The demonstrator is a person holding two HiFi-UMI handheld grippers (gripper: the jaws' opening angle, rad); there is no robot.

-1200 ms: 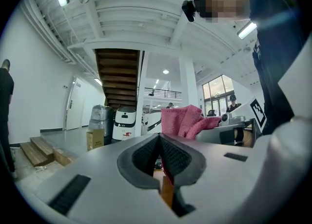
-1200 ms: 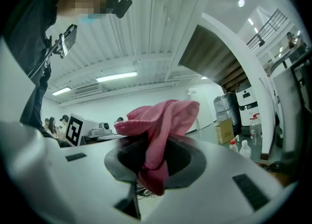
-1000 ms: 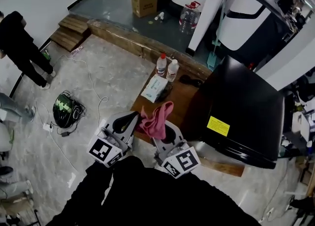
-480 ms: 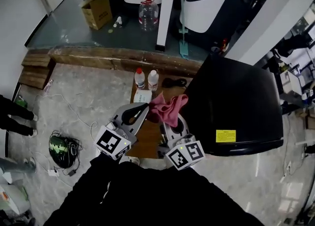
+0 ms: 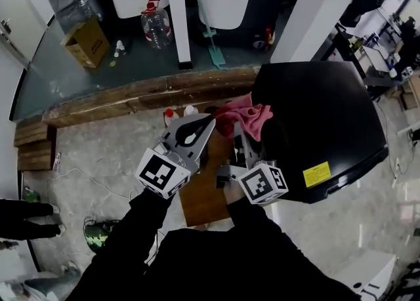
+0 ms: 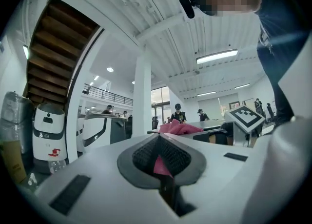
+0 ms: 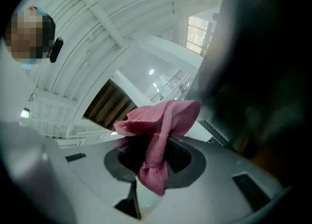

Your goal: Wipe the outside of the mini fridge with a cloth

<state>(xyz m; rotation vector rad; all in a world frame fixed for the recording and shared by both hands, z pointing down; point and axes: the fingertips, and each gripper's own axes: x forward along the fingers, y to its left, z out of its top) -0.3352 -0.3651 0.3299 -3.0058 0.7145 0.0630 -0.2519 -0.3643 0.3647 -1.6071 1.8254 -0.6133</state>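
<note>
– Pink cloth is bunched up at the left edge of the black mini fridge, going by the head view. Who's got it?

– That's the right gripper, jaws clamped on the bunch. Its own view shows a fold dropping down between the pads. The left gripper has its jaws drawn together too, with a pink sliver nipped between them. It looks like a corner of the same cloth.

– And where's the fridge from those jaws?

– Off to the right of both. It's the dark mass filling that side of the right gripper view. The right one sits closer, and the left is on the far side from the fridge, over the brown desk.

– Touching yet?

– Can't call it, the cloth hides any contact. That bundle has no clear long axis, so I'd say the wipe calls for a push rightward onto the black face, right hand leading.
</note>
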